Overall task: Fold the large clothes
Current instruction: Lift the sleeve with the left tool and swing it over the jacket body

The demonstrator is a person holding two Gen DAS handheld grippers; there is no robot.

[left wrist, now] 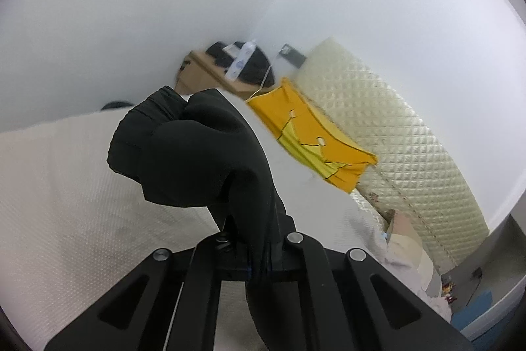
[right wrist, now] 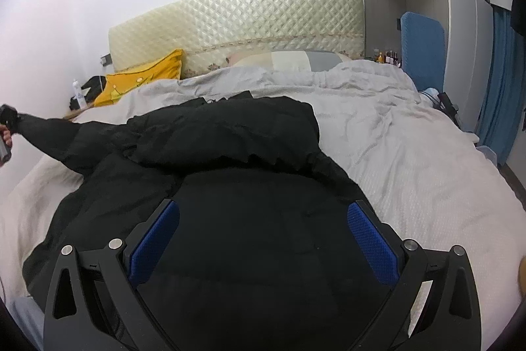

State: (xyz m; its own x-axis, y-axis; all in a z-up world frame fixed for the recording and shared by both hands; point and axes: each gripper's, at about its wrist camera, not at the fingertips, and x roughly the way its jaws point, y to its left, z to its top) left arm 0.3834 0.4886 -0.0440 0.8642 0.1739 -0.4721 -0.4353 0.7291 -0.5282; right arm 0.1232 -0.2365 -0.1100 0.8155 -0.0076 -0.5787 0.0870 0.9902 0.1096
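Stretching a sleeve out to flatten the black jacket [right wrist: 230, 186] on the bed [right wrist: 411, 160].
Left tool [left wrist: 259, 255] pinches the sleeve [left wrist: 197, 153] taut; right tool [right wrist: 263, 236] hovers wide apart, empty, above the body.

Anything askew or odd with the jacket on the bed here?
Nothing damaged. The black jacket lies rumpled, its hood flopped over the back, one sleeve pulled out sideways by the left gripper. The right gripper hovers open.
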